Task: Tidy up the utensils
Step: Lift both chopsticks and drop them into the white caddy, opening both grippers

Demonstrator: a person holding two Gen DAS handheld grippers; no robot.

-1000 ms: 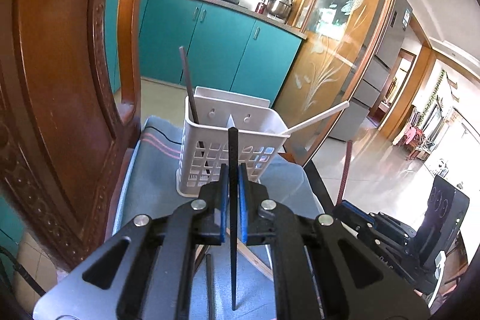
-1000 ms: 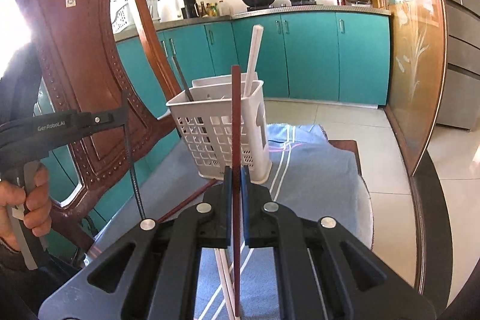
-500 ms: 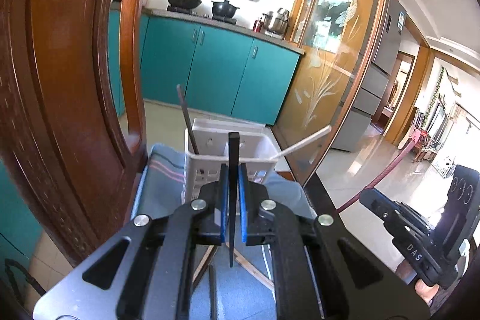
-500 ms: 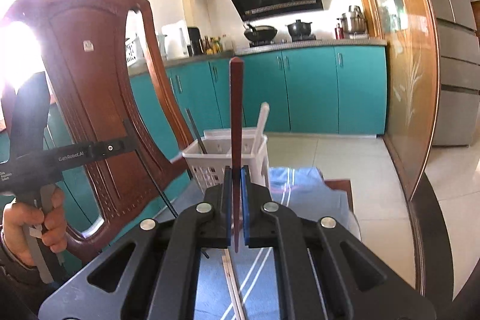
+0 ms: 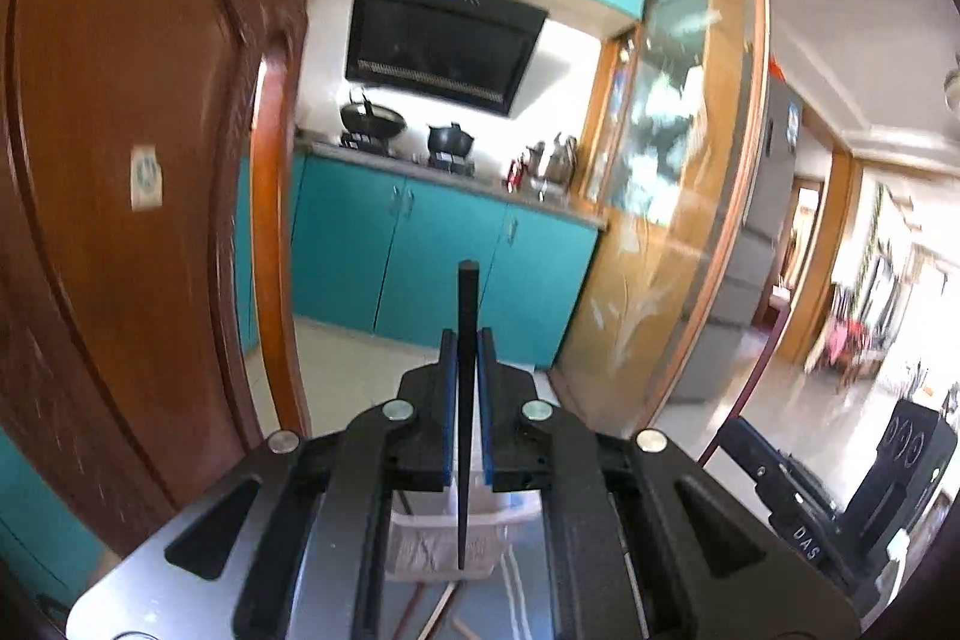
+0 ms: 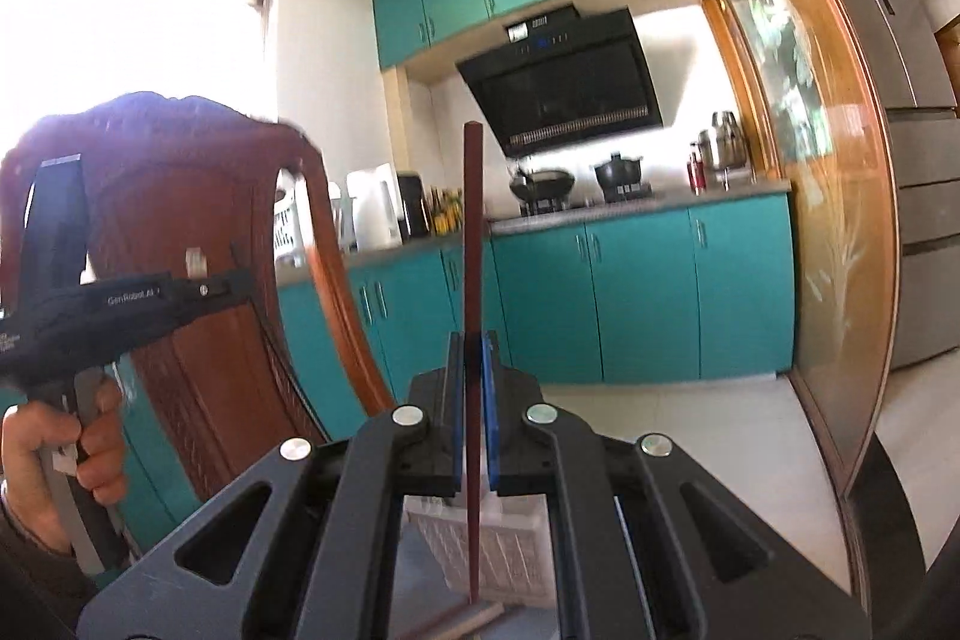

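My left gripper [image 5: 467,340] is shut on a black chopstick [image 5: 466,316] that stands upright between the blue pads. Below it, mostly hidden behind the jaws, is the white utensil basket [image 5: 444,538]. My right gripper [image 6: 472,340] is shut on a dark red chopstick [image 6: 472,232], also upright, above the same white basket [image 6: 498,562]. Both grippers are raised above the basket. The left gripper also shows at the left of the right wrist view [image 6: 120,304], and the right gripper at the lower right of the left wrist view [image 5: 798,490].
A carved wooden chair back [image 5: 120,220] stands close on the left, also seen in the right wrist view [image 6: 198,280]. More chopsticks [image 6: 456,619] lie on the blue cloth [image 5: 528,580] under the basket. Teal kitchen cabinets [image 6: 630,292] and a glass partition [image 5: 678,196] stand behind.
Both grippers have lifted and tilted upward with their chopsticks. The basket has dropped from the middle of each view to below the jaws.
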